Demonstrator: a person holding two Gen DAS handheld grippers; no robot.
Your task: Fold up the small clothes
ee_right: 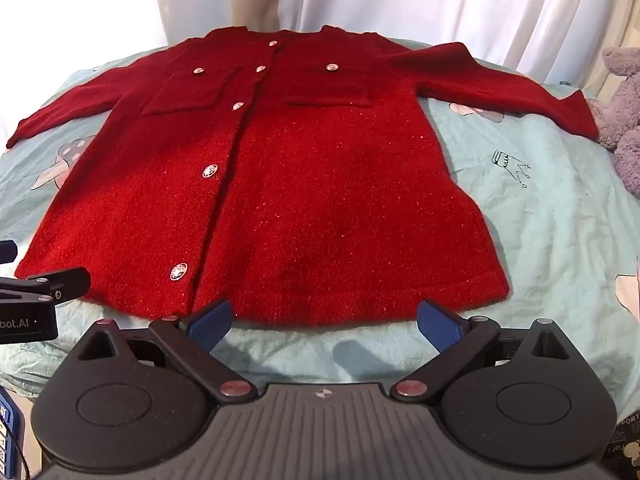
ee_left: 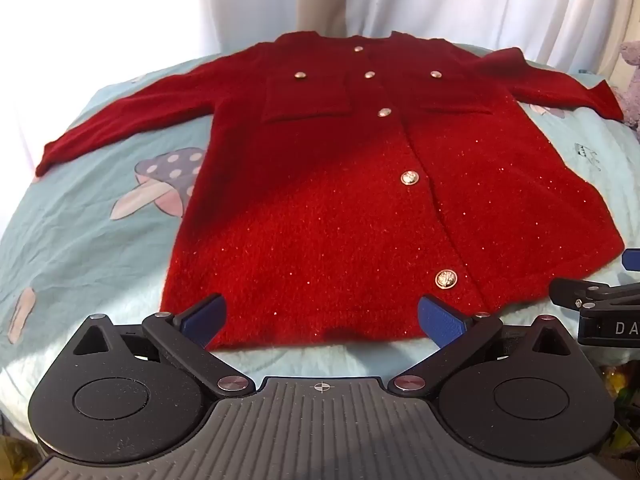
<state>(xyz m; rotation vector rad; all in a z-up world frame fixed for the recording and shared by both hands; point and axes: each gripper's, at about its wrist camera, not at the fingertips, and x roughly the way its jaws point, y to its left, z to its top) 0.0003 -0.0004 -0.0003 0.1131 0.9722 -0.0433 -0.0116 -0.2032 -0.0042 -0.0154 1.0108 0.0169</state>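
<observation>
Cardigan: red knit cardigan lies face up and buttoned on the bed, collar at the far side, hem toward the cameras; spread flat, apparently so the fold lines can be set cleanly.
Sleeves: left sleeve and right sleeve run out and down to each side, away from the body, which leaves them free to be turned in first.
Buttons: gold buttons run down the front placket, with one on each chest pocket; the closed front should keep the two panels from sliding apart in a fold.
Left hand-held gripper: left hand-held gripper hovers at the hem on the wearer's-right half, jaws spread wide, nothing between the blue pads; the hem edge sits just beyond them.
Right hand-held gripper: right hand-held gripper sits beside it at the other half of the hem, jaws likewise wide and empty, pads just short of the cloth.
Stage: folding judged not yet begun; the pair seem placed to take the hem.
Bed sheet: pale blue bed sheet with mushroom prints, slightly creased.
Plush toy: purple plush toy at the right edge, near the right cuff.
</observation>
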